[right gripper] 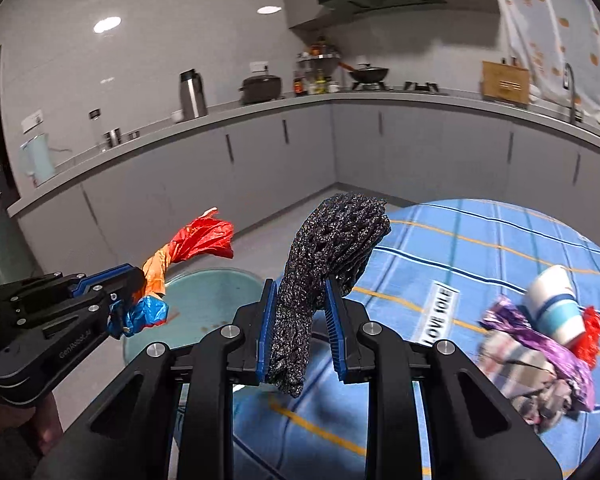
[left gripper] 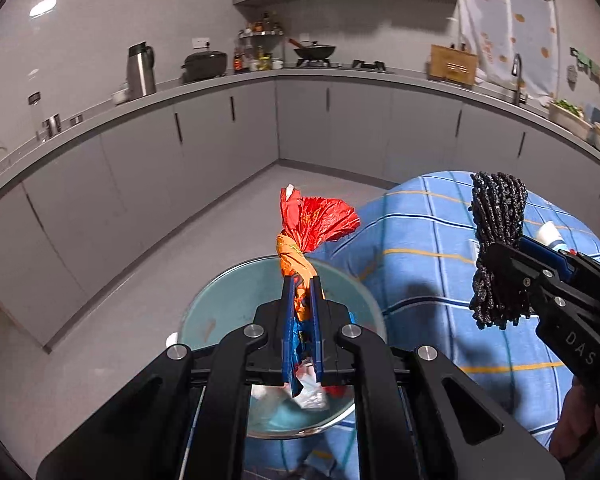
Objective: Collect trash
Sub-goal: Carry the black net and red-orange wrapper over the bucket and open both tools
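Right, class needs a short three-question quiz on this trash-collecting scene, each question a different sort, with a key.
1. True or false: the left gripper is shut on a crumpled red-and-orange wrapper.
2. Which does the right gripper hold? A) paper cup B) dark knitted cloth C) purple wrapper
3. Fill in: in the left wrist view, a pale green ____ shows below the left gripper.

Key: 1 true; 2 B, the dark knitted cloth; 3 bin.

The bin (left gripper: 220, 304) stands on the floor just left of the table (right gripper: 480, 240). On the table, a cup (right gripper: 556, 304) lies beside crumpled wrappers (right gripper: 540, 364). The kitchen counter (right gripper: 380, 98) runs behind.
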